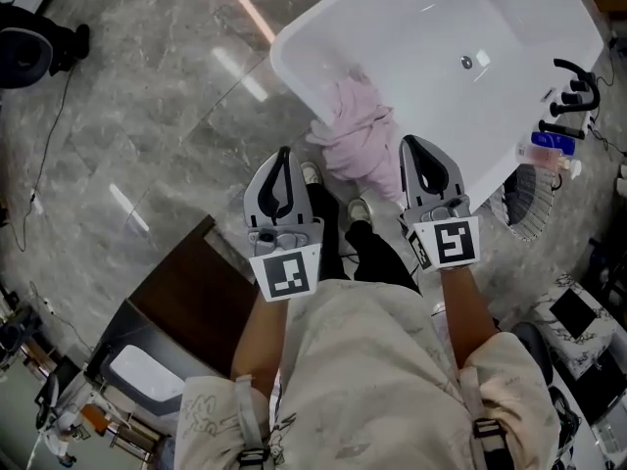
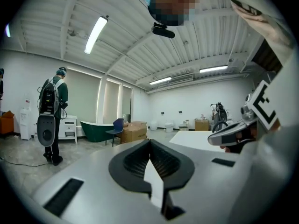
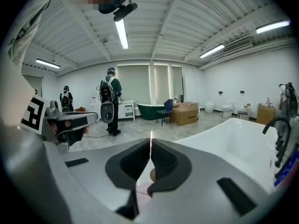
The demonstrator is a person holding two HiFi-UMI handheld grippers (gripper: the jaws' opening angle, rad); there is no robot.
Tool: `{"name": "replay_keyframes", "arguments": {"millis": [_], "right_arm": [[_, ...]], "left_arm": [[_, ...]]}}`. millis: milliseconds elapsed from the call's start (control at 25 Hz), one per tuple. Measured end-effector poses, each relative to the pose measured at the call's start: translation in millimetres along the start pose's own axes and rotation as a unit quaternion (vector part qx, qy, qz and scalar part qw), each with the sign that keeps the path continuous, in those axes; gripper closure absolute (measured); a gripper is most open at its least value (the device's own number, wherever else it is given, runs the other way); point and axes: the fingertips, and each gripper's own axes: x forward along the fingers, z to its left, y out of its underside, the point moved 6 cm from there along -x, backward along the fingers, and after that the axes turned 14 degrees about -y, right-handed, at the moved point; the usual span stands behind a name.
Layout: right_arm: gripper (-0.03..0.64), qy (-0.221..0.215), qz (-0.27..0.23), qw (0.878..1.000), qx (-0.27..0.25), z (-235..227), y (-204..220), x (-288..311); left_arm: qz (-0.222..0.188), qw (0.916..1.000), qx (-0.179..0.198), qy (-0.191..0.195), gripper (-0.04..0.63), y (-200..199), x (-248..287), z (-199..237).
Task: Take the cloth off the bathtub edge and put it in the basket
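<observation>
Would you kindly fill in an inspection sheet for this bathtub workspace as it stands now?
Surface: grey marble floor; white bathtub.
Job's things: pink cloth draped over the bathtub's near edge; slatted basket beside the tub, contents not visible.
Clutter: blue bottle by the black faucet.
Grippers: left gripper and right gripper, jaws together, holding nothing.
Cables: black cable on the floor, far left.
Surroundings: dark cabinet; person with backpack; green tub.
</observation>
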Motion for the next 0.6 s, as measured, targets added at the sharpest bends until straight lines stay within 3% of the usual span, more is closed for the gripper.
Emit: {"name": "replay_keyframes", "arguments": {"millis": [280,600], "right_arm": [[0.606,-0.017,0.103,0.994,0.034,2.3,63.2,22.0],[0.48,-0.064,0.205,0.974,0.074,9.8,143.9,49.6]], "left_arm": [[0.07,0.9969,-0.003,0.036,0.592,52.7,13.1,-7.2],[0.13,0.9894,-0.008,0.065,0.592,105.9,22.7,-18.0]]}}
